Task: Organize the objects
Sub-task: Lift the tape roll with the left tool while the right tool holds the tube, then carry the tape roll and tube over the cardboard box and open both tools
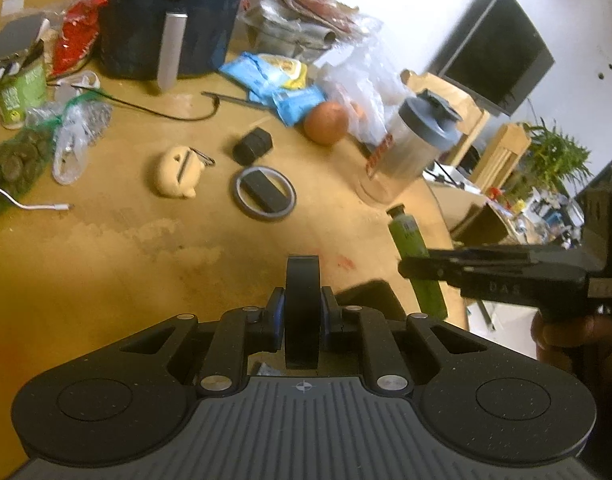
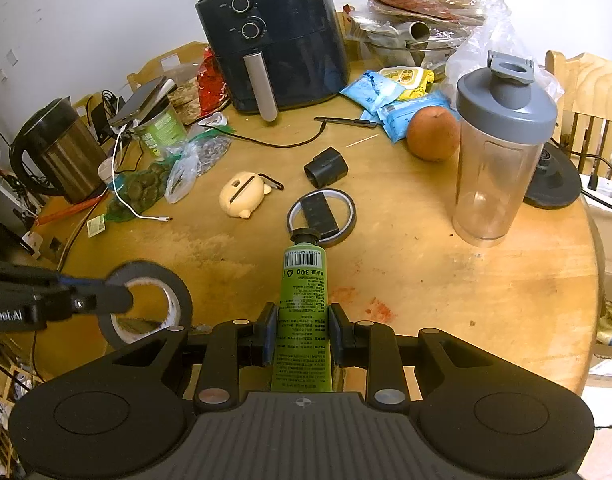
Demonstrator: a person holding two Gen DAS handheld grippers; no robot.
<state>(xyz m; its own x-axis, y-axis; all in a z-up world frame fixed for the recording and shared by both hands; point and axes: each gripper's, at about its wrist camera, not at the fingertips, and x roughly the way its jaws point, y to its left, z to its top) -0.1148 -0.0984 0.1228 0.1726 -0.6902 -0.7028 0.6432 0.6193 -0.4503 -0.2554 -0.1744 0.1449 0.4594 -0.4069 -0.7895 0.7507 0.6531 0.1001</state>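
Observation:
My left gripper [image 1: 301,312] is shut on a black tape roll [image 1: 301,280], held edge-on above the wooden round table [image 1: 125,248]; in the right wrist view that tape roll [image 2: 177,288] hangs at the lower left with its white core showing. My right gripper [image 2: 301,328] is shut on a green tube [image 2: 303,288] with a black cap pointing away. In the left wrist view the green tube [image 1: 410,232] sticks up from the right gripper [image 1: 422,270] near the table's right edge. A thin tape ring [image 2: 348,208] with a black block [image 2: 320,212] inside lies just beyond the tube's cap.
A dark air fryer [image 2: 277,40] stands at the back, a clear shaker bottle [image 2: 502,148] and an orange [image 2: 432,134] at the right. A beige earbud case [image 2: 241,196], a black adapter [image 2: 326,168], snack packs [image 2: 390,92], a kettle [image 2: 57,152] and a white cable [image 2: 117,184] crowd the far half.

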